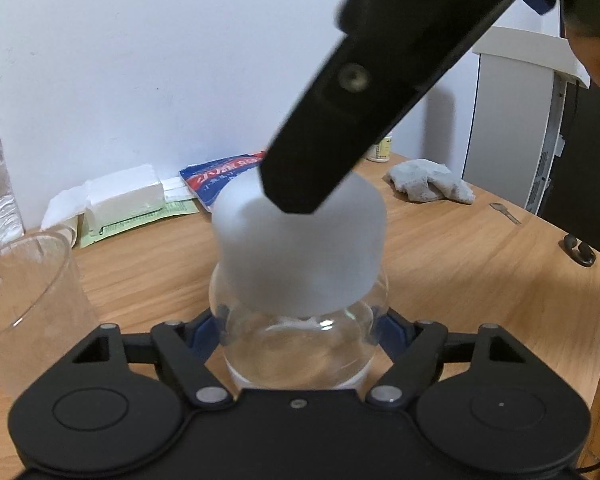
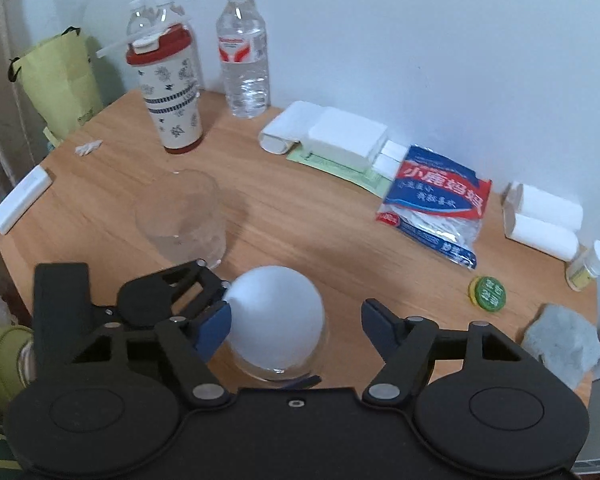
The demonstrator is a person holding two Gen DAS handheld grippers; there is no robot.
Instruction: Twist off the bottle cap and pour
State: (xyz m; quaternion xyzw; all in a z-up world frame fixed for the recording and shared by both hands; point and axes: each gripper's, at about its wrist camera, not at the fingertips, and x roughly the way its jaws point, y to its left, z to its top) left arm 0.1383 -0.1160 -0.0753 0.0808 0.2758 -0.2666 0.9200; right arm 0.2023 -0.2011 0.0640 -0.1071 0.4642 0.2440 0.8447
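Surface (image 2: 300, 216): wooden; carries all items below.

Clear bottle (image 1: 300, 344): upright near the front edge, clamped at its shoulder by your left hand-held gripper (image 1: 300, 320), blue pads tight on both sides.

Glass cup (image 2: 180, 216): just beside the bottle, awaiting the pour.

White cap (image 2: 276, 312): on the bottle. Step in hand: unscrewing. Your right hand-held gripper (image 2: 296, 320) straddles it, jaws spread, right pad clear. Next: close squarely on the cap, then twist.

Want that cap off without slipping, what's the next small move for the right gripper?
Probably close the right gripper on the white cap: its jaws straddle the cap with a gap on one side, while the left gripper clamps the clear bottle steady.
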